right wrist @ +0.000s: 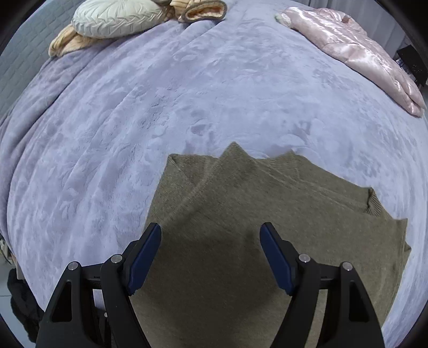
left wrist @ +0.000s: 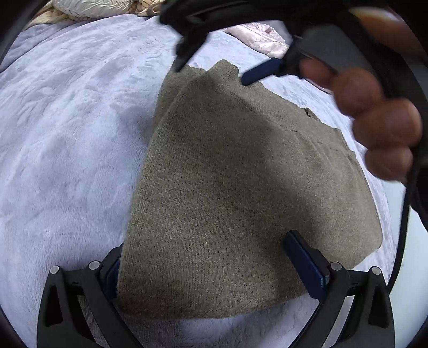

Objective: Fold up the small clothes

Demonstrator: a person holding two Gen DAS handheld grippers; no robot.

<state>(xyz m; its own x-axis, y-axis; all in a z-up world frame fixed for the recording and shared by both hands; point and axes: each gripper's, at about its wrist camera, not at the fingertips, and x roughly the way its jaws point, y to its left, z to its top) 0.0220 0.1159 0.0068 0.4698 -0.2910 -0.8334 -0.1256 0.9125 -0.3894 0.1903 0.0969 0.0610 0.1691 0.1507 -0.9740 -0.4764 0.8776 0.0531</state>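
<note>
Left wrist view shows the olive knit sweater (left wrist: 235, 187) spread on the lavender plush blanket (left wrist: 67, 133), with one edge lifted up across the left gripper (left wrist: 211, 262): the cloth hides the left finger while the blue right pad (left wrist: 305, 262) lies bare on top, so the jaws stand wide and I cannot tell whether they pinch anything. Beyond the far end of the sweater, the right gripper (left wrist: 211, 72) hangs blurred, borne by the person's hand (left wrist: 379, 123), with its blue pad just over the garment's far edge. Right wrist view has the right gripper (right wrist: 211, 241) released, jaws spread wide and empty, pointing steeply down over the middle of the sweater (right wrist: 267, 214), whose folded sleeve tips and neckline lie just ahead of the fingertips. Well beyond, at the blanket's far edge, sit a pale cushion (right wrist: 117, 21) and a pink satin jacket (right wrist: 361, 50). Judging from this, the risk is a poor grasp: the loose knit could bunch or slip from wide jaws, or the pads could catch only the top layer, or the plush blanket with it, dragging the fold crooked.
</note>
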